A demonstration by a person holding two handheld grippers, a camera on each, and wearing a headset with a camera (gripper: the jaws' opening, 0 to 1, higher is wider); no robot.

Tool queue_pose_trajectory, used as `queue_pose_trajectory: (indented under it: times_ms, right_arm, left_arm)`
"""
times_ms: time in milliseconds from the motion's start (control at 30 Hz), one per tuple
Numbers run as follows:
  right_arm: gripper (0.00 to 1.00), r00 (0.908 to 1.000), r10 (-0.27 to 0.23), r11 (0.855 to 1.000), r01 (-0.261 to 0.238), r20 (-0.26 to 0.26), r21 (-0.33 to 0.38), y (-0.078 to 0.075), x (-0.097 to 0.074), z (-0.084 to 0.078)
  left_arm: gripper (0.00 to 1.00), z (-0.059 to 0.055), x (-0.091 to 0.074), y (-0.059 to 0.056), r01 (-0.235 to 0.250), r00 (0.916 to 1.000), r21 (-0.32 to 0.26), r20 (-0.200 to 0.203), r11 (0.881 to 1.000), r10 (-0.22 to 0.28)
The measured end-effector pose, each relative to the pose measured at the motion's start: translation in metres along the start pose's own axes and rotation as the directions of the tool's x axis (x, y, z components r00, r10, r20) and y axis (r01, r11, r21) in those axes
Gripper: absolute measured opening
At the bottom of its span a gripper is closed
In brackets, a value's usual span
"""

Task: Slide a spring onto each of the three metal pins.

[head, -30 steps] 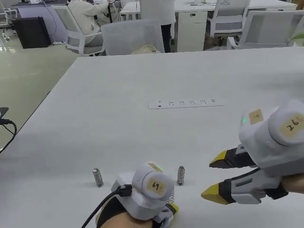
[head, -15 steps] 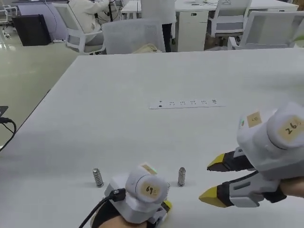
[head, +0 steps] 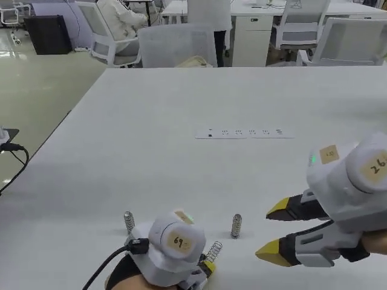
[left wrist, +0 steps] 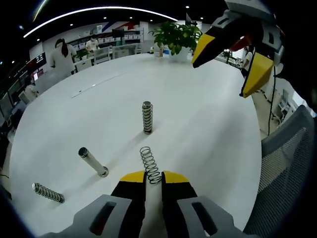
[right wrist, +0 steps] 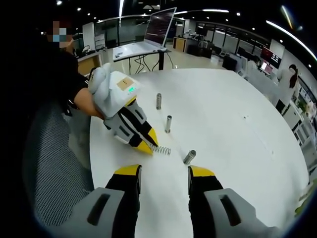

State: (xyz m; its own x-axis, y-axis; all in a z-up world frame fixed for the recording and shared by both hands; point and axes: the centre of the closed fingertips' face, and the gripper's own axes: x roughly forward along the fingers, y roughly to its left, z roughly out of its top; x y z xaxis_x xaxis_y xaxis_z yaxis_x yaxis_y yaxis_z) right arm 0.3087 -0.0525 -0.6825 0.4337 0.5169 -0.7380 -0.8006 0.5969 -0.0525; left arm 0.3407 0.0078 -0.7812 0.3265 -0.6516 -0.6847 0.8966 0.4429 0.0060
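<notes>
your left yellow-tipped gripper (left wrist: pixel 154 177) pinches the last thin wire spring (left wrist: pixel 148 161), your right yellow-tipped gripper (right wrist: pixel 165 172) has its tips apart, so next slide it down the bare shiny metal pin (left wrist: pixel 92 162).

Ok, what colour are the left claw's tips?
Yellow, on the left claw; clearest in the left gripper view.

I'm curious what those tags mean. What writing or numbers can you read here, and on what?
"69": round sticker on the left gripper.
"26": round label on the right gripper, at the picture's edge, possibly cut off.
Square sticker on the right gripper: too blurred.
Power strip markings: too small.
</notes>
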Motion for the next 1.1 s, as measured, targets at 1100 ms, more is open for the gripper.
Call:
queue_pose_trajectory:
  times_ms: [1100]
  right_arm:
    - [0.32, 0.9764, 0.216, 0.955, -0.213, -0.008, -0.207, 0.078, 0.033, 0.061]
  left_arm:
    - [0.04, -0.007, -0.134, -0.023, 0.234, 0.9435, 0.148, 0.204, 0.961, -0.261]
